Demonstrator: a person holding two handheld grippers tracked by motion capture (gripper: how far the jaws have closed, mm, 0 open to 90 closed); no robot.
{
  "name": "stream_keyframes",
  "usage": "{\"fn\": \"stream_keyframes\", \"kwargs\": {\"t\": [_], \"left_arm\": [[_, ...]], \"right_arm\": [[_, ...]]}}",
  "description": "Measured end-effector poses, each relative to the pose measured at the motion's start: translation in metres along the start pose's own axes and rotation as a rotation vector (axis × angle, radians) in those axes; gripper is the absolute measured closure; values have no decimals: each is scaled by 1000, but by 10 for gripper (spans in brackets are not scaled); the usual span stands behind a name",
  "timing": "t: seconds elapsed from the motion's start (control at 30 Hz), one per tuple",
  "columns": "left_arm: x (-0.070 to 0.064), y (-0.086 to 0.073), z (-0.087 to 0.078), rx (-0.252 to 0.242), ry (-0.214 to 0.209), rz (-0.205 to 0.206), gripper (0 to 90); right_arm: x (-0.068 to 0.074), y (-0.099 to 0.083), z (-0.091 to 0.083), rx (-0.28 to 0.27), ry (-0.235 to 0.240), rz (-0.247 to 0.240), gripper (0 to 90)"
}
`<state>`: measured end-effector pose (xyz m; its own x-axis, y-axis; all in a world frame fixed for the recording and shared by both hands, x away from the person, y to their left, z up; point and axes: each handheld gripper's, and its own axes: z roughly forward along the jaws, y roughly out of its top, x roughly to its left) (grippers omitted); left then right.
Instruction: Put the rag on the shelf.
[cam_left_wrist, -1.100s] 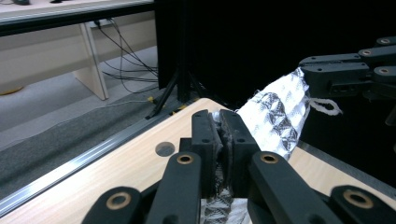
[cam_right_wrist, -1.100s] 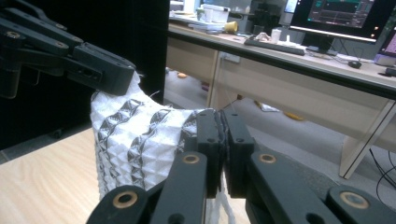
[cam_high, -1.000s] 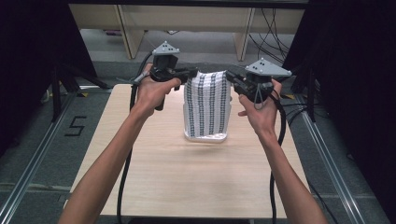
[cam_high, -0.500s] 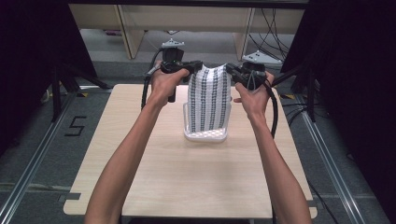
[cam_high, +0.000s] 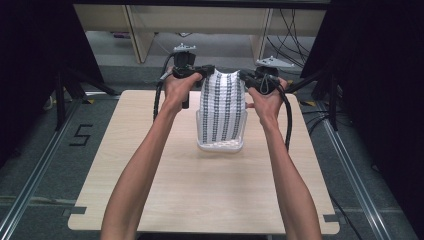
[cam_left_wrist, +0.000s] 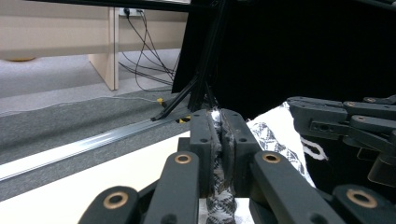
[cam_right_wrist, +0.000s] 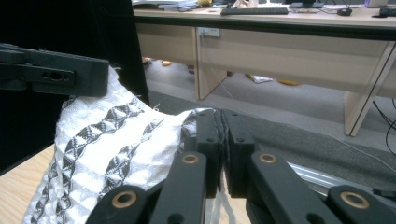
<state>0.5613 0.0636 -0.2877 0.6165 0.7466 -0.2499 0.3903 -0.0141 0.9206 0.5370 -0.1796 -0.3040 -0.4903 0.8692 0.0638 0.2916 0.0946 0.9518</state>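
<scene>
The white cloth with black patterned stripes (cam_high: 222, 107) hangs at the table's (cam_high: 150, 175) far middle, toward twelve o'clock, its lower end bunched on the wood; its long axis and stripes run from twelve down to six. It is stretched taut, I judge, to spread it flat for laying out or folding; the left gripper (cam_high: 205, 71) pinches its top corner at ten o'clock, jaws closed tight on fabric, and the right gripper (cam_high: 246, 78) clamps the two o'clock corner likewise.
</scene>
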Motion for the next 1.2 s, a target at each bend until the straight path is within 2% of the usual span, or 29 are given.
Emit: {"fn": "stream_keyframes", "kwargs": {"t": [0.2,0.27,0.33,0.37,0.4,0.43,0.5,0.67,0.7,0.77,0.83,0.87,0.93,1.1,1.2], "left_arm": [[3,-4,9,15,3,-12,822],[4,-7,11,28,12,-12,816],[8,-11,14,36,18,-20,814],[9,-13,15,49,25,-19,810],[13,-16,16,61,35,-23,809],[15,-17,17,62,39,-29,807],[23,-24,19,67,48,-49,801],[27,-32,24,92,51,-46,796],[28,-33,25,103,50,-47,769],[29,-36,27,117,66,-35,744],[32,-37,28,126,73,-41,666],[32,-38,28,134,72,-37,603],[32,-40,27,148,87,-16,582],[31,-39,24,138,86,-19,550],[30,-38,20,141,82,-13,548]], "right_arm": [[-3,-3,6,16,-17,11,870],[-3,-8,11,44,-20,28,868],[-4,-10,13,47,-24,16,867],[-4,-12,15,59,-18,31,866],[-6,-13,17,59,-21,5,865],[-4,-15,18,74,-26,33,864],[-6,-18,23,98,-30,30,861],[-7,-24,30,130,-45,27,853],[-7,-26,35,162,-39,31,833],[-6,-28,37,177,-50,26,827],[-7,-29,38,189,-76,13,794],[-8,-30,39,197,-85,8,736],[-8,-31,40,220,-94,5,718],[-11,-31,38,233,-98,0,679],[-13,-30,35,231,-82,1,671]]}}
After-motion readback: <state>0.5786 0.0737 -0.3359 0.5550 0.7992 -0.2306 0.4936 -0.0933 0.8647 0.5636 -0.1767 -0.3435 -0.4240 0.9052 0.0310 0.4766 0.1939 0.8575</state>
